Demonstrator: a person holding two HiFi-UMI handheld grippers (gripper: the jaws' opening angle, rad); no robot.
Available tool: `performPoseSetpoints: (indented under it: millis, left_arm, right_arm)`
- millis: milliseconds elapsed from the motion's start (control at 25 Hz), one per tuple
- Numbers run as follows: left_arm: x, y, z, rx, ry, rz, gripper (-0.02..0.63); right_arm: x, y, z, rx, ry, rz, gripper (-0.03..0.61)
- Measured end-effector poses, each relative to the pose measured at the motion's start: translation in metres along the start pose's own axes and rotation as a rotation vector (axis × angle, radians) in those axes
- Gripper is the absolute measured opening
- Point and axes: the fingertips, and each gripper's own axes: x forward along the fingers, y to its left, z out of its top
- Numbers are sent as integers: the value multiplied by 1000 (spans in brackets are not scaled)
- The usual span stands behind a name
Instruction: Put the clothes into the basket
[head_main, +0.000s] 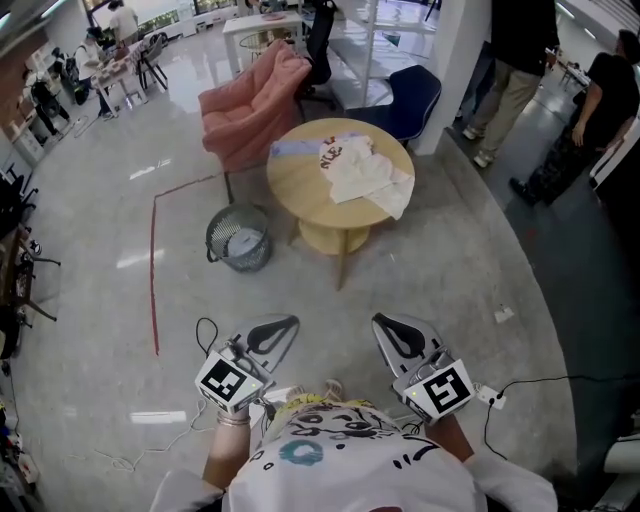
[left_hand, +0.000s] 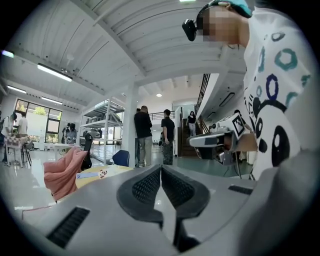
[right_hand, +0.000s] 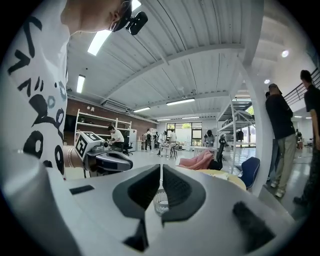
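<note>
White clothes (head_main: 368, 172) lie in a heap on the round wooden table (head_main: 300, 185), beside a pale blue piece (head_main: 295, 150). A grey wire basket (head_main: 239, 238) stands on the floor to the table's left; in the right gripper view the basket (right_hand: 160, 204) shows low behind the closed jaws. My left gripper (head_main: 285, 325) and right gripper (head_main: 386, 325) are held side by side near my body, well short of table and basket. Both are shut and hold nothing. In its own view the left gripper (left_hand: 161, 168) points toward the table (left_hand: 97, 174). The right gripper (right_hand: 161, 168) points toward the basket.
A pink armchair (head_main: 252, 108) and a blue chair (head_main: 412, 98) stand behind the table. People stand at the right (head_main: 520, 70) near a white pillar (head_main: 455, 60). A red tape line (head_main: 153, 270) marks the floor. Cables (head_main: 530, 385) trail beside me.
</note>
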Motion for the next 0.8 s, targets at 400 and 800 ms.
performPoseSetpoints:
  millis: [400,800]
  left_arm:
    - [32,-8,-5,-21,10,-7,20]
    - [61,44,-2,-17,28,-34,20]
  right_arm:
    - [-7,-28,-7,33,-1,-21,31]
    - [35,-63,-10,38,20,-52,31]
